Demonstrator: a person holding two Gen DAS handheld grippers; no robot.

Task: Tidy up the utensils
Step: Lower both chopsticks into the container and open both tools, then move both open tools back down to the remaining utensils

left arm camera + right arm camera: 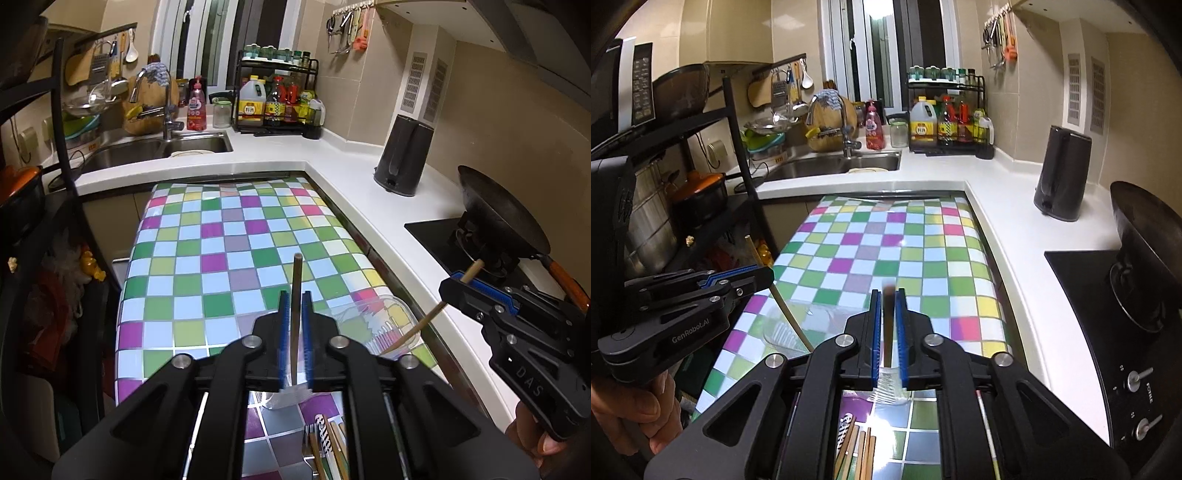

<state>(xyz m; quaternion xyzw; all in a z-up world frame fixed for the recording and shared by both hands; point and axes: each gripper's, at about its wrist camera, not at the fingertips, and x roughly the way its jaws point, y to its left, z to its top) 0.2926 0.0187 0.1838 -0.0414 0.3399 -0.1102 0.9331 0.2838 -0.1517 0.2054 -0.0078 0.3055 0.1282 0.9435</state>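
Chopstick (295, 314) stands between jaws of left hand-held gripper (295, 295), long axis along fingers, pointing forward; pads slightly parted, contact unclear. Right hand-held gripper (886, 295) likewise carries second chopstick (887, 325), tip blurred. Clear tray (373, 325) lies on checkered bench (221, 236), below and between both; right one nearer.

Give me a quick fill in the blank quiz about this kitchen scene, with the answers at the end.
1. The left gripper and the right gripper each have a ___ between the jaws.
2. The black kettle stands on a ___ counter.
3. The wok sits on the ___.
Missing words: chopstick; white; stove.
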